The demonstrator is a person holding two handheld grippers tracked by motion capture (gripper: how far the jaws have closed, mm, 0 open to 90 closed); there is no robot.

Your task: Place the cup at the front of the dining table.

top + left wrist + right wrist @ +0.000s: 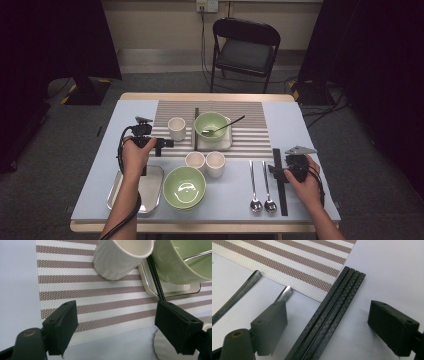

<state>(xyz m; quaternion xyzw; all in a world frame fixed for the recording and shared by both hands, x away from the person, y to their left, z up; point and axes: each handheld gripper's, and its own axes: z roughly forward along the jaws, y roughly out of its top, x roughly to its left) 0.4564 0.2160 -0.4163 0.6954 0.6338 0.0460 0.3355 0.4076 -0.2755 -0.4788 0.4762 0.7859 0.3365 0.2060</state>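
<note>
My right tongs hang spread wide over the black chopsticks, which lie flat on the desk between the jaws, not yet pinched. My left tongs are spread too, empty, over the striped mat just short of the white cup. I judge the place setting half laid: one green bowl with a spoon sits on the mat; two spoons wait nearby. The chopsticks' near ends are cut off.

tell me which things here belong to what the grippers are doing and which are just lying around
In hand:
right gripper, open over the black chopsticks
left gripper, open near the white cup

Lying about:
two spoons
metal tray
front green bowl
folding chair
</note>
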